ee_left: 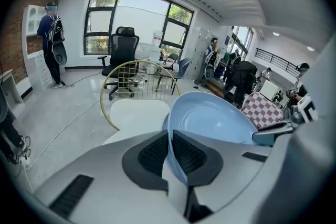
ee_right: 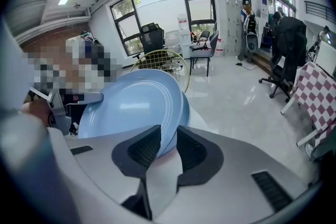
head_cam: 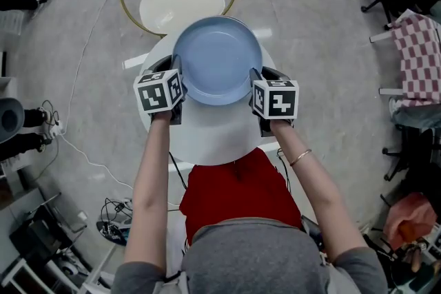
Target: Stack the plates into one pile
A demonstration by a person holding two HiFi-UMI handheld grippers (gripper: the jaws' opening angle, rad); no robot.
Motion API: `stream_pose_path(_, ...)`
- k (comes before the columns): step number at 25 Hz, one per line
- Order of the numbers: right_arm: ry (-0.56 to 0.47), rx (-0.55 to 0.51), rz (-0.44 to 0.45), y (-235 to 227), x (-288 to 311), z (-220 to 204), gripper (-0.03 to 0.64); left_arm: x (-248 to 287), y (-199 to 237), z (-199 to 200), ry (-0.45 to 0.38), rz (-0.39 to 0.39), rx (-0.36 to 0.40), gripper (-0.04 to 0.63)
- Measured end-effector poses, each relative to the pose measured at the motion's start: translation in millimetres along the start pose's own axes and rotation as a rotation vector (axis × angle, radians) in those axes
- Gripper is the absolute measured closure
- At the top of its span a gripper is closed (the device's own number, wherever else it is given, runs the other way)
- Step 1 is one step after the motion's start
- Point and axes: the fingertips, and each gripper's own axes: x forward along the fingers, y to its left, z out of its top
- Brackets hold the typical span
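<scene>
Grey office flooring is seen around a round white table (head_cam: 207, 138), with a cream chair (head_cam: 180, 3) set just behind it. Over the table's far side a blue plate (head_cam: 217, 69) is held: its left rim is pinched by the narrowly parted jaws of the left gripper (ee_left: 170, 152), and its right rim likewise by the right gripper (ee_right: 168, 147).

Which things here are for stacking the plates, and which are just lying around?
For the job:
- blue plate, with the jaws of both grippers closed on its rim
- left gripper
- right gripper
- white round table under the plate

Just lying about:
- white chair with a gold wire back
- checked cloth
- floor cables
- black office chair
</scene>
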Motion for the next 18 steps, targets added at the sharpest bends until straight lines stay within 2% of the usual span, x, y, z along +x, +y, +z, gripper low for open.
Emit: stream_pose_path(18, 0.029, -0.009, -0.052, -26, 43, 12, 0.508, 46, 0, -1, 0.026, -0.009, 0.028, 0.557)
